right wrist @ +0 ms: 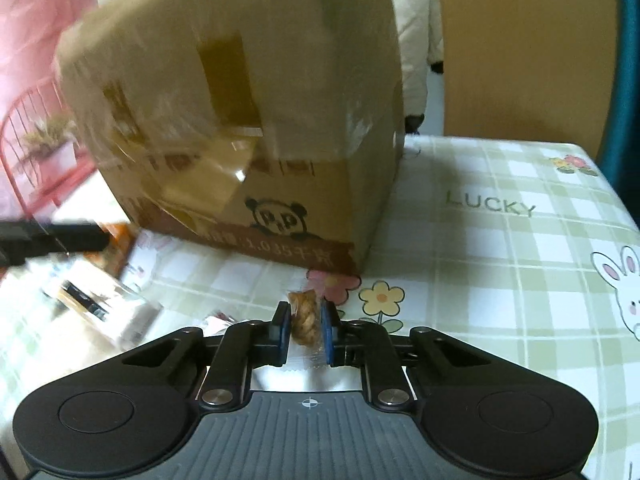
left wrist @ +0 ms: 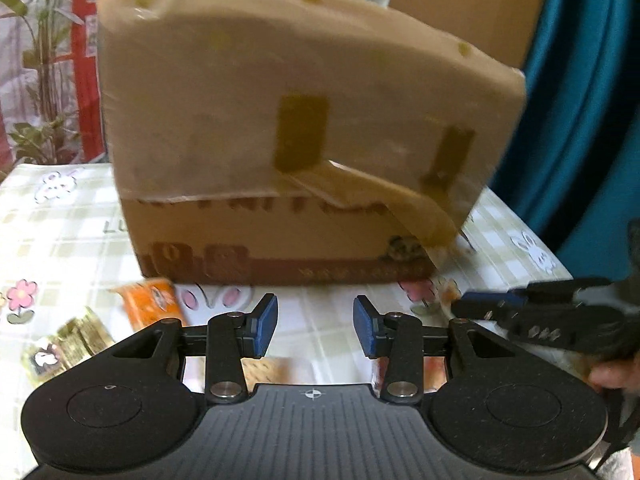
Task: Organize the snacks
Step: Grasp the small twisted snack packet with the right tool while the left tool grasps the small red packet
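A brown cardboard box (left wrist: 288, 132) stands on the checked tablecloth, straight ahead in both views (right wrist: 240, 120). My left gripper (left wrist: 315, 326) is open and empty, just in front of the box. My right gripper (right wrist: 305, 330) is shut on a clear-wrapped twisted brown snack (right wrist: 305, 318), held low above the cloth near the box's front corner. The right gripper also shows at the right edge of the left wrist view (left wrist: 480, 304). An orange snack packet (left wrist: 150, 304) and a gold packet (left wrist: 66, 344) lie at the left. More packets (right wrist: 96, 304) lie blurred at the left of the right wrist view.
The tablecloth (right wrist: 500, 264) has rabbit and flower prints and the word LUCKY. A wooden panel (right wrist: 524, 52) and teal cloth (left wrist: 580, 100) stand behind the table. Plants (left wrist: 40, 60) and a red frame are at the far left. The table edge runs along the right.
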Tool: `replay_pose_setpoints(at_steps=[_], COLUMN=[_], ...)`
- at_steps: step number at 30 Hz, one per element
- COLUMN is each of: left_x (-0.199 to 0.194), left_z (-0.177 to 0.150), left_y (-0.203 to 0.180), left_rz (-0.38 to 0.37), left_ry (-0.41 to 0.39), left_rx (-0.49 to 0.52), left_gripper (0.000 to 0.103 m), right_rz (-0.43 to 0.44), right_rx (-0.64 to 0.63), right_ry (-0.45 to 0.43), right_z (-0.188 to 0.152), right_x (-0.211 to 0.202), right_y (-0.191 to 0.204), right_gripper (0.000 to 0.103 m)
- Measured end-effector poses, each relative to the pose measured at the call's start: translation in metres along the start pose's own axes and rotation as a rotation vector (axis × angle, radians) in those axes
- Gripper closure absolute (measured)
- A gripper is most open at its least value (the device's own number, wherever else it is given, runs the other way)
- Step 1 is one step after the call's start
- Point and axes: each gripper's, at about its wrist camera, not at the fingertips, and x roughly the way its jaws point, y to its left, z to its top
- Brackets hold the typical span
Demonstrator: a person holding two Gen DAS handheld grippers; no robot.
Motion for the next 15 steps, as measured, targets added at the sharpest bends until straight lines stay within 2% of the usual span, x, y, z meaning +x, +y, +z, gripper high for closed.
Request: replay_pose_setpoints(at_steps=[6,11,15], left_x=[-0.008,-0.015,-0.019], left_z=[-0.003,-0.004,-0.007], left_y=[0.0,-0.001,0.005], left_rz=[0.003,0.022,0.028], left_ry=[-0.004,-0.008,-0.006], left_rx=[-0.007,-0.01,-0.022], left_gripper=[0.059,0.059,0.059], right_rz=[0.079,0.15,0.158], right_rx=[-0.008,-0.043,-0.061], right_ry=[-0.035,0.002,0.036], right_z=[-0.001,-0.006,-0.015], right_x=[-0.024,-0.019,-0.018], right_y=[0.027,0.062,0.076], right_gripper=[0.088,0.088,0.088])
